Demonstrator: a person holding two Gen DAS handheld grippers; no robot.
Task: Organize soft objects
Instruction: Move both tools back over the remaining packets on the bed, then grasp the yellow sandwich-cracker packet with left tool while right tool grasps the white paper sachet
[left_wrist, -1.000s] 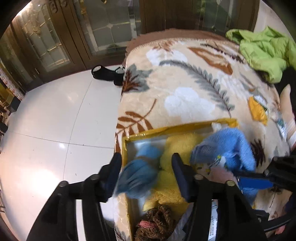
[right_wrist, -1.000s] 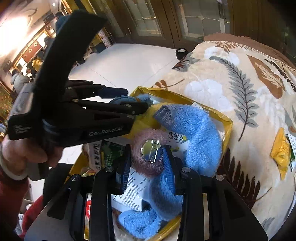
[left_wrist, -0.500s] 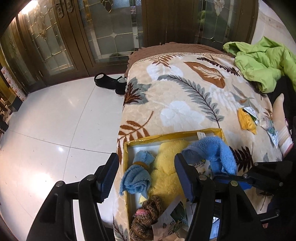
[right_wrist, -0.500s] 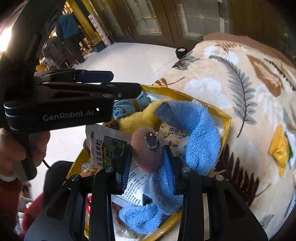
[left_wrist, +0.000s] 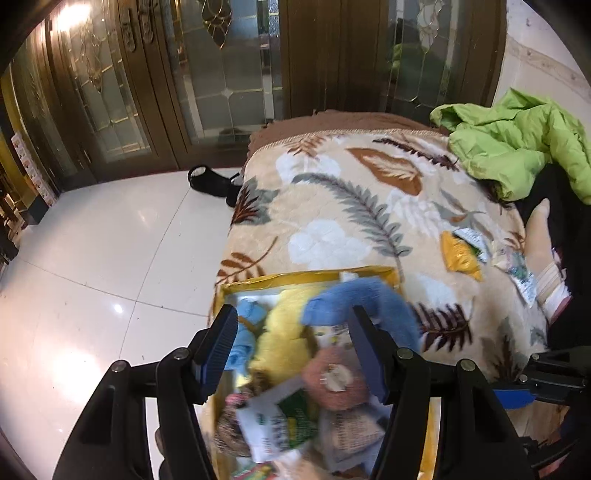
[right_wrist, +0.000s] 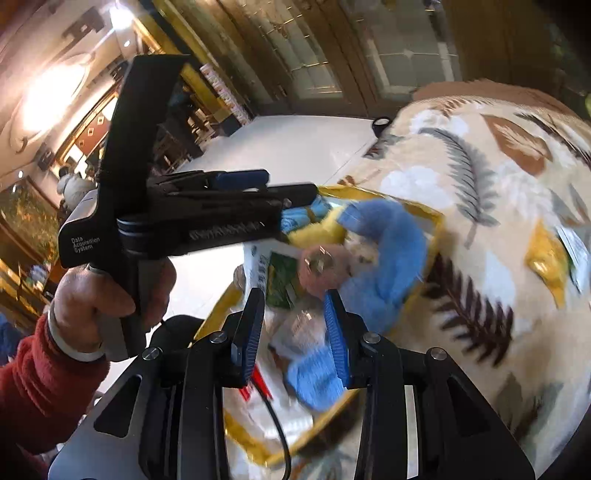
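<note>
The right gripper (right_wrist: 295, 325) hangs with its jaws spread and nothing between them, just above the yellow-rimmed box (right_wrist: 436, 218) that sits on the leaf-patterned blanket (right_wrist: 498, 177). The pink fluffy item (right_wrist: 319, 271) with a shiny round centre lies free in the box just beyond the fingertips, leaning against the big blue towel (right_wrist: 388, 251). The left gripper (left_wrist: 291, 350) is also spread wide and empty, poised over the near half of the box, where a rolled light-blue cloth (left_wrist: 247, 332), a yellow plush piece (left_wrist: 284, 328) and a brown woolly bundle (left_wrist: 229, 428) are packed in with paper packets (left_wrist: 273, 417).

The soft things, then, are already inside the box — crowded and piled rather than laid flat. That crowding is the main hazard as I judge it. The blue towel arches up over the far rim, so a nudge from either finger could tip it out onto the blanket. The pink item rests loosely on top of slick packets and may slide or roll off if the box is jostled. The box itself stands close to the blanket's edge above the white tiled floor (left_wrist: 92, 258); a push toward that side could send it, or the light-blue cloth nearest that wall, over. The two tools are also near each other, so a hasty reach by one risks knocking the other. Both views are smeared by motion, and exact contact among the items cannot be told.
</note>
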